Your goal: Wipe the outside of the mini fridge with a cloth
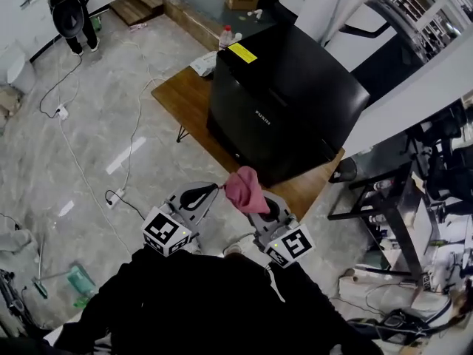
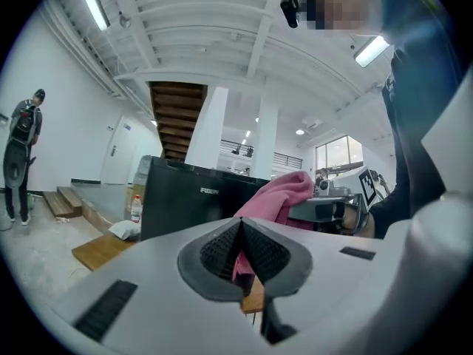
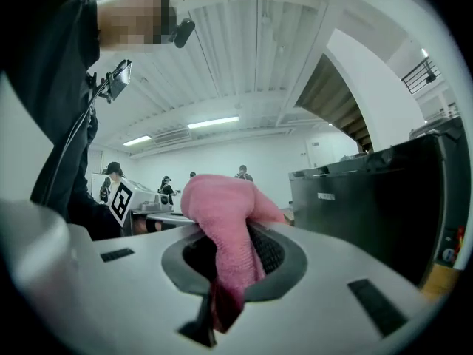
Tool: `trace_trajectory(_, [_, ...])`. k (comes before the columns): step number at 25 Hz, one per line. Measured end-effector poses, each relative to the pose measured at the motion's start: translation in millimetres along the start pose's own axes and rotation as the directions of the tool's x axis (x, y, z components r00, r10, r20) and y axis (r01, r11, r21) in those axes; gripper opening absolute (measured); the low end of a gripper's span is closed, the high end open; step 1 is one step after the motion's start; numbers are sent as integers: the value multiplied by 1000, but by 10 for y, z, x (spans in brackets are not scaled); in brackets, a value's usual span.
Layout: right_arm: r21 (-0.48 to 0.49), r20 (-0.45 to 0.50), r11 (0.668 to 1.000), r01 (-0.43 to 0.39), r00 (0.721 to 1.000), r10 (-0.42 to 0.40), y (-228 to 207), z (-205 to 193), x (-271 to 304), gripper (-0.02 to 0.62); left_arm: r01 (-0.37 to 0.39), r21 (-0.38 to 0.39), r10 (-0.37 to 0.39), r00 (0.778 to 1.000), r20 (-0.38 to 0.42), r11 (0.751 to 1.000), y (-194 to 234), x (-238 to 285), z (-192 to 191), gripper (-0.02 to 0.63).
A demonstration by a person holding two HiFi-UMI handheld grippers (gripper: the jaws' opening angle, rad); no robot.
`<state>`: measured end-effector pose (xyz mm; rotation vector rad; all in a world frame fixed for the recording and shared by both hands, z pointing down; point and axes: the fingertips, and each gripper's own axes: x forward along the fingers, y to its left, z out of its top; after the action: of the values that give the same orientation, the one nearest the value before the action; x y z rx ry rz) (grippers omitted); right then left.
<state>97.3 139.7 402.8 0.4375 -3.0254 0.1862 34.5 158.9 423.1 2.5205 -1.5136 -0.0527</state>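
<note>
The black mini fridge stands upright on a wooden counter, its door shut and a yellow sticker on its top near the far corner. A plastic bottle stands just behind it at the counter's far end. The pink cloth is not on the fridge. It is bunched in the air in front of the fridge's near corner, over the counter's near edge and between the two tools. The right tool is clamped on it: in the right gripper view the cloth bulges over the jaw tips and a tail of it hangs down through the slot between them. The left tool is drawn narrow, its ribbed jaws meeting at the tips. A strip of pink shows in the slit, so it appears to pinch an edge of the same cloth. A cable trails across the grey floor to the left of the counter.
</note>
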Motion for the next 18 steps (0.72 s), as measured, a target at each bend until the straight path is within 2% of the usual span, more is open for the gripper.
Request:
trace_trajectory(5, [-1,34,999,-53,998,53,539,199,419,54,-72,-3,72,997,9,997,284,-717,148,6])
trace_trajectory(9, [-7,66,997,-77,995,78,830,297,719,54,-126,-6,126,991,36,992,451,-1087,261,6])
trace_trajectory(13, [-28,104,993,-117,987,119,975,405,1043,54,-163,-29,165,983,77,986,689,-1277,379,6])
trace_trajectory(18, [-14,85,979,-202,976,202,1037,324,1483,54,-222,-36,225,970,94,974,1007,-1474,399,6])
